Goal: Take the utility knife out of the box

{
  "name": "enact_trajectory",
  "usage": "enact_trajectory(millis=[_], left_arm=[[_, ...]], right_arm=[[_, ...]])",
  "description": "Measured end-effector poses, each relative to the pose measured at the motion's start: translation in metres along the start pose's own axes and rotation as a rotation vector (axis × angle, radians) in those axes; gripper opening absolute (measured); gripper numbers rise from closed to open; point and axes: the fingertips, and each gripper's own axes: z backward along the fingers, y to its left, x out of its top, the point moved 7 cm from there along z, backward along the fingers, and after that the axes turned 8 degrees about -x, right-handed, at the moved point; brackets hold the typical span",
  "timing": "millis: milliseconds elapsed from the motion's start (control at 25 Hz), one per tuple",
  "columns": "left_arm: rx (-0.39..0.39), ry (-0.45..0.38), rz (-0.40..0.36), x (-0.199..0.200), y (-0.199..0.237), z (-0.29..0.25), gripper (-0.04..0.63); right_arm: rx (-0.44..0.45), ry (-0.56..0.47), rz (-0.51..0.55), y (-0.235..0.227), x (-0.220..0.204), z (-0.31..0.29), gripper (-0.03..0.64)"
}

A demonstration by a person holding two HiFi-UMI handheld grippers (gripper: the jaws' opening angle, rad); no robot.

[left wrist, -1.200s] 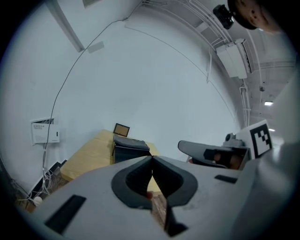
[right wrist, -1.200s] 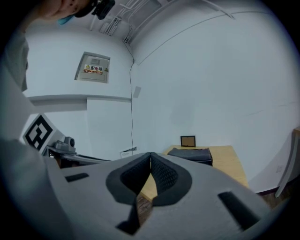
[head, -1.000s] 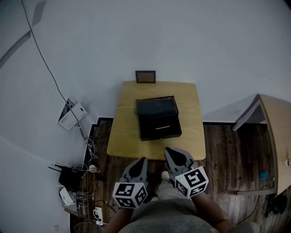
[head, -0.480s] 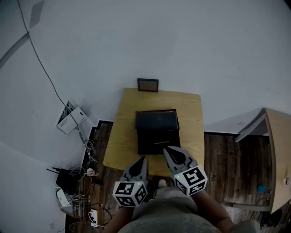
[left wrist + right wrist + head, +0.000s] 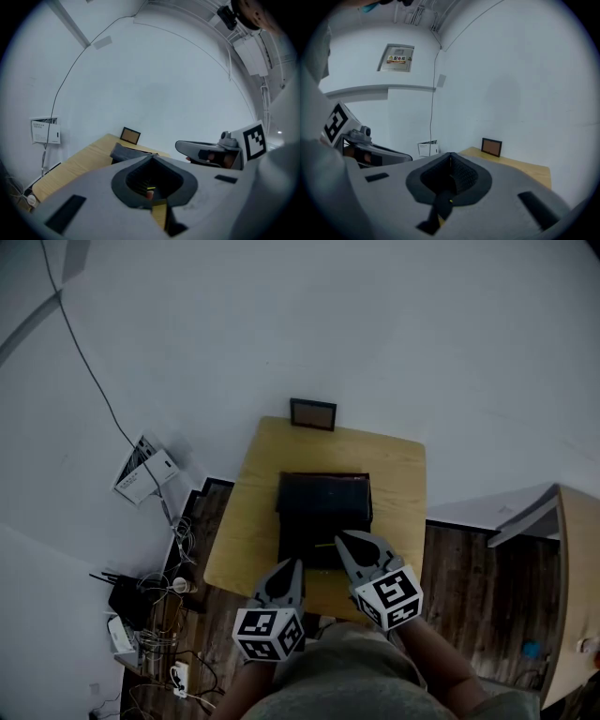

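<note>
An open black box [image 5: 323,512] stands in the middle of a wooden table [image 5: 253,521], its lid raised at the far side. A thin yellow strip, the utility knife [image 5: 325,542], shows at the box's near end. My right gripper [image 5: 343,537] is shut and empty, its tip over the near edge of the box. My left gripper [image 5: 292,564] is shut and empty too, lower left of the box over the table's front edge. In the left gripper view the box [image 5: 123,152] lies beyond the closed jaws, with the right gripper [image 5: 206,150] alongside.
A small dark picture frame [image 5: 313,414] leans against the wall at the table's far edge. A paper holder [image 5: 145,471] hangs on the wall at left, above cables and devices [image 5: 141,615] on the floor. A wooden cabinet [image 5: 577,587] stands at right.
Both grippers have moved forward from in front of the table towards the box. The right tip now overlaps the box's near edge. Both stayed shut.
</note>
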Motion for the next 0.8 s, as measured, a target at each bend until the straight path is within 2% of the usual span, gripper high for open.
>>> enact_trajectory(millis=[240,400,680,800], left_arm=[[0.037,0.016,0.018,-0.005,0.007,-0.017,0.003],[0.052,0.024,0.019,-0.007,0.01,-0.025,0.003],[0.085,0.044,0.031,-0.01,0.02,-0.032,0.003],[0.09,0.051,0.043,-0.013,0.023,-0.035,0.003]], right_arm=[[0.035,0.056,0.034,-0.017,-0.013,-0.027,0.002],[0.068,0.101,0.101,-0.024,-0.029,-0.049,0.002],[0.165,0.225,0.196,-0.016,-0.063,-0.082,0.001],[0.196,0.302,0.276,-0.015,-0.079,-0.089,0.002]])
